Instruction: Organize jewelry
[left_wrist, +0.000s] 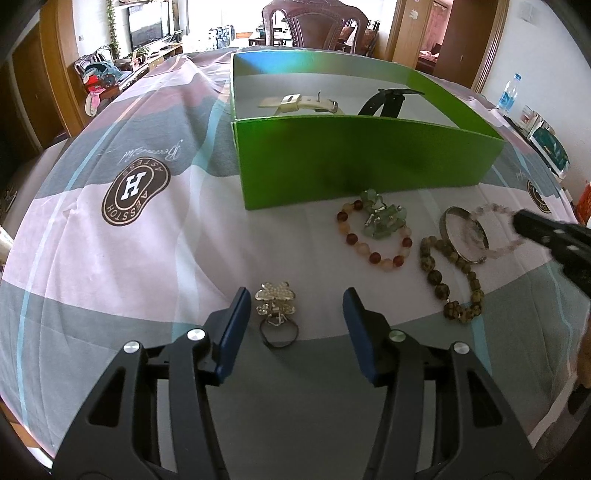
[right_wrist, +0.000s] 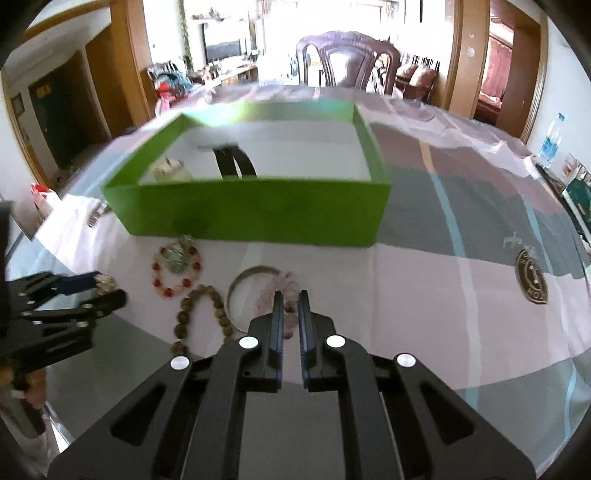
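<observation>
A green box (left_wrist: 369, 158) stands on the patterned cloth and holds a white watch (left_wrist: 299, 103) and a black watch (left_wrist: 384, 101). In front of it lie a red-and-cream bead bracelet (left_wrist: 375, 256) with a green stone piece (left_wrist: 384, 219) on it, a brown bead bracelet (left_wrist: 436, 277) and a silver bangle (left_wrist: 448, 218). My right gripper (right_wrist: 290, 295) is shut on a pale pink bead bracelet (right_wrist: 291, 284), which hangs over the bangle. My left gripper (left_wrist: 297, 295) is open, with a silver flower ring (left_wrist: 275, 295) lying between its fingers, nearer the left one and untouched.
A dark wooden chair (left_wrist: 317, 26) stands behind the table's far edge. A water bottle (left_wrist: 509, 90) and some boxes sit at the far right. The cloth (left_wrist: 129, 240) left of the jewelry is bare.
</observation>
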